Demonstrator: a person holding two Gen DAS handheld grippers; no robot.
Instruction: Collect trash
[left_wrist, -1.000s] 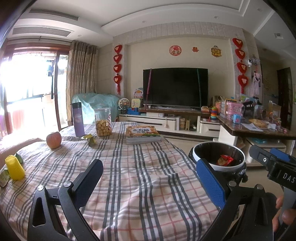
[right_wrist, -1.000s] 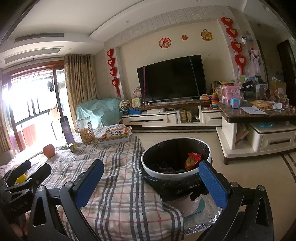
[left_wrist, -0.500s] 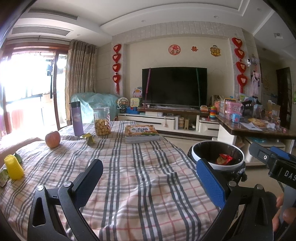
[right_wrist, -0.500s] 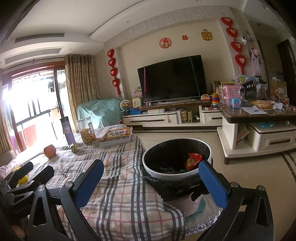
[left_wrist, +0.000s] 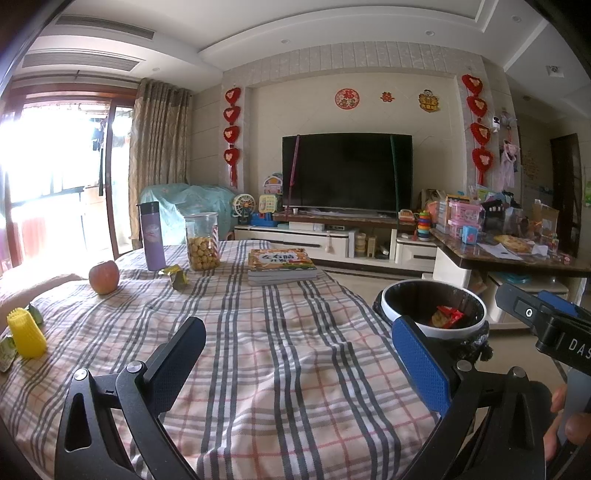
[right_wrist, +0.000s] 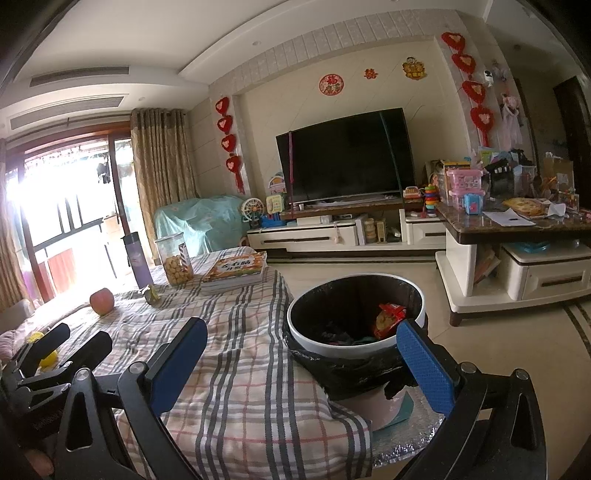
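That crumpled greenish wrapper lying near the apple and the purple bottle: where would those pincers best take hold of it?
Probably by the raised peak of the crumpled wrapper, coming down from above with the open left gripper. It lies loose on the checked cloth, folded into a ridge that the jaws could pinch. The purple bottle and cookie jar crowd its far side.

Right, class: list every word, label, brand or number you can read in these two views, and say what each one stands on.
"DAS": white letters on the right gripper body, cut off at the picture's edge.
Book cover: large Chinese title, too blurred to read.
Red round wall decoration: a character, too small to read.
Purple bottle logo: unreadable.
Red wrapper in the trash bin: print unreadable.
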